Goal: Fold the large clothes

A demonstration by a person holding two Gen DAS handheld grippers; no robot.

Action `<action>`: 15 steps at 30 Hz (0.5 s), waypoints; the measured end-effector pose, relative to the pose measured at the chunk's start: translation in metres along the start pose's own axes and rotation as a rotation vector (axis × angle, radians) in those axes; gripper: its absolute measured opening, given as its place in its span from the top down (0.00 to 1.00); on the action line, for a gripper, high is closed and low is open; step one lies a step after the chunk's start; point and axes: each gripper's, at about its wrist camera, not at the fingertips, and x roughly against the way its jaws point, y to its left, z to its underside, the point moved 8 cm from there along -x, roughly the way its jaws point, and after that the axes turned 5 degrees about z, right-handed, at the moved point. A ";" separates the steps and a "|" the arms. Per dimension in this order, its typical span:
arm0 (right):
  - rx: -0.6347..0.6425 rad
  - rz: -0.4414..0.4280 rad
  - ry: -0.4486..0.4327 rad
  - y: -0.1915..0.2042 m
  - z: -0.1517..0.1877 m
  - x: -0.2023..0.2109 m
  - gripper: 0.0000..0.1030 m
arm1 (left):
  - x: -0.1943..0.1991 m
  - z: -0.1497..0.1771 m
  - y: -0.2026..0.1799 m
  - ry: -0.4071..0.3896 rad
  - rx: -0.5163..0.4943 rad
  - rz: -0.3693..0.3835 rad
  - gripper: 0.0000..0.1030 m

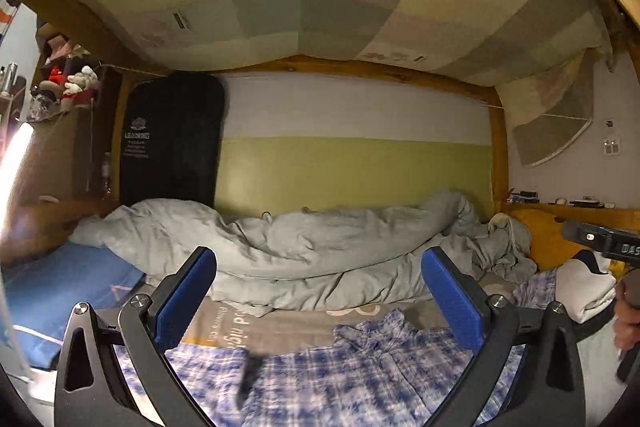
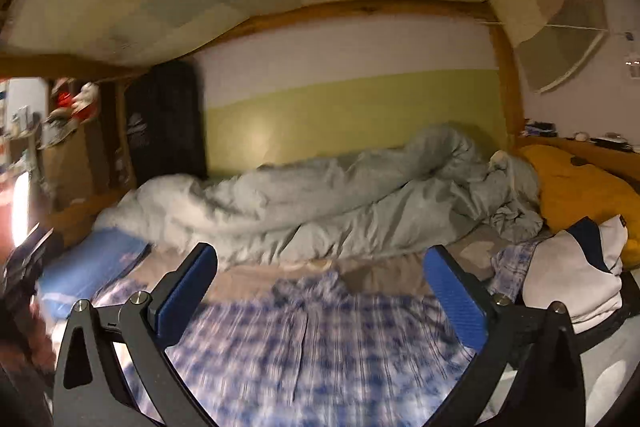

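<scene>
A blue-and-white plaid shirt (image 1: 360, 367) lies spread flat on the bed, its collar toward the back. The left wrist view shows my left gripper (image 1: 319, 259) open above the shirt's near part, with nothing between its blue pads (image 1: 188, 299). A dark blurred shape (image 1: 250, 375) lies on the shirt there. In the right wrist view the same shirt (image 2: 320, 339) fills the foreground. My right gripper (image 2: 321, 253) hangs open over it, holding nothing. The right gripper's body (image 1: 608, 243) and a hand (image 1: 628, 311) show at the right edge of the left wrist view.
A crumpled grey duvet (image 1: 300, 239) runs along the wall behind the shirt. A blue pillow (image 1: 60, 287) lies at the left and a yellow cushion (image 2: 580, 187) at the right. Folded white-and-navy clothes (image 2: 572, 275) sit at the right. A bunk underside hangs low overhead.
</scene>
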 end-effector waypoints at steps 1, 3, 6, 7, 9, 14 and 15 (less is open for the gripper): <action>-0.005 0.014 -0.014 0.005 0.000 -0.009 0.00 | -0.011 0.008 0.003 0.018 0.010 -0.005 0.00; -0.020 0.022 -0.019 0.016 0.007 -0.033 0.00 | -0.030 0.028 0.012 0.040 0.031 -0.013 0.00; -0.040 0.001 0.007 0.030 0.033 -0.078 0.00 | -0.054 0.069 0.028 0.090 0.035 -0.016 0.00; -0.042 -0.004 0.014 0.033 0.047 -0.095 0.00 | -0.061 0.086 0.036 0.104 0.034 -0.021 0.00; -0.032 0.000 0.031 0.036 0.078 -0.121 0.00 | -0.076 0.114 0.049 0.147 0.024 -0.040 0.00; 0.059 0.026 0.211 0.039 0.153 -0.174 0.00 | -0.108 0.165 0.080 0.301 0.017 -0.057 0.00; 0.052 0.013 0.230 0.039 0.160 -0.177 0.00 | -0.112 0.173 0.089 0.339 0.038 -0.067 0.00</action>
